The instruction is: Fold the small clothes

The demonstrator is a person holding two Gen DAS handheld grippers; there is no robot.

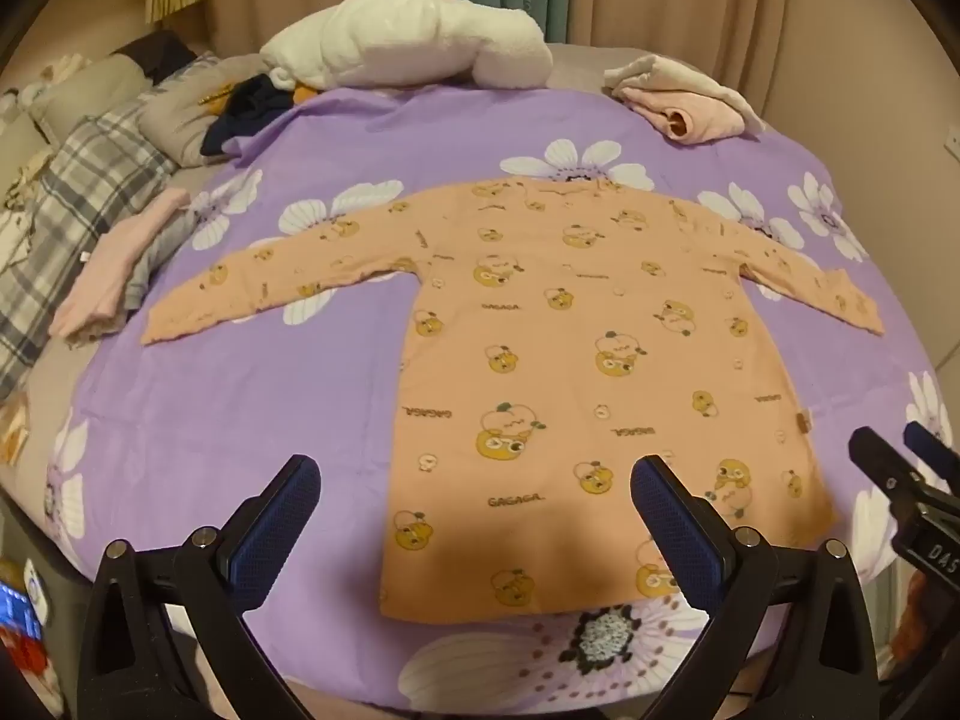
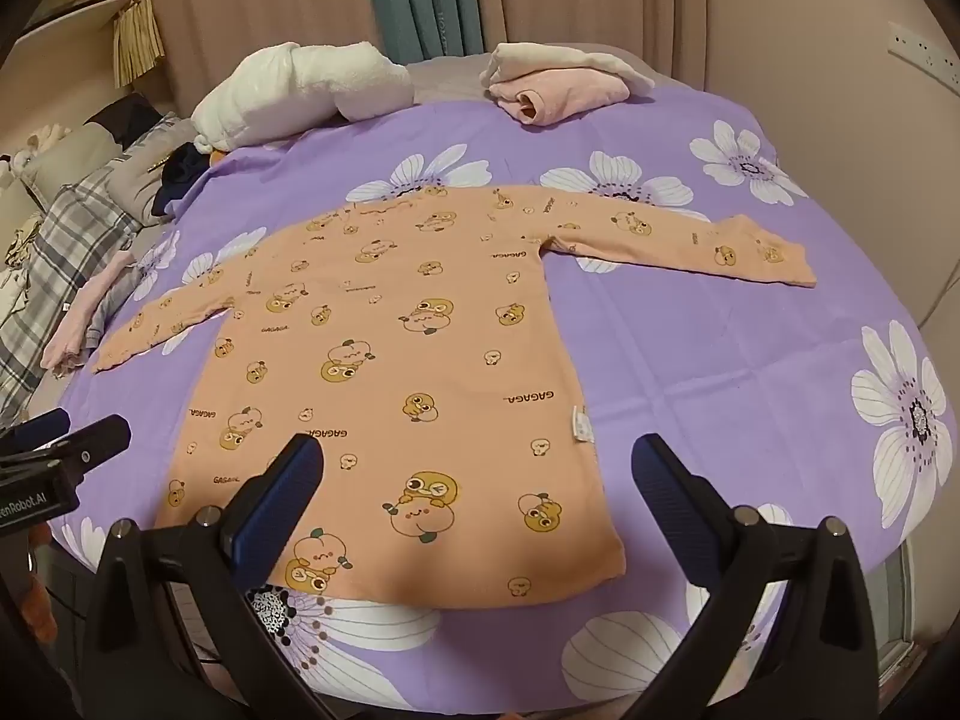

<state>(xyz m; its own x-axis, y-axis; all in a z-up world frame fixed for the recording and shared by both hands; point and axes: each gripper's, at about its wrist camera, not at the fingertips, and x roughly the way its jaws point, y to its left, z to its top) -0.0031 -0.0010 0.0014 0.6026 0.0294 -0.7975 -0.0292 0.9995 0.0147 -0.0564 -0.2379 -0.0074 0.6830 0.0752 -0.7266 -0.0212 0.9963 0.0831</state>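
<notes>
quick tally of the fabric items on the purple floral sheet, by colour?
Peach printed long-sleeve top, spread flat: 1
White fluffy bundle: 1
Pink-and-cream folded garment: 1
Pale pink and grey folded clothes at the sheet's edge: 1 stack; pieces cannot be told apart
Dark navy garment: 1
Total: 5

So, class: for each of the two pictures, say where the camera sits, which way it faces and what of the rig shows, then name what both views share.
Left wrist: sits on the left gripper, looking forward and down over the bed; its own open fingers frame the orange shirt's hem, and the right gripper shows at the right edge.
Right wrist: sits on the right gripper, facing the same way; the left gripper shows at the left edge.
Shared: orange shirt, purple flowered sheet, white blanket, pink folded clothes.
</notes>
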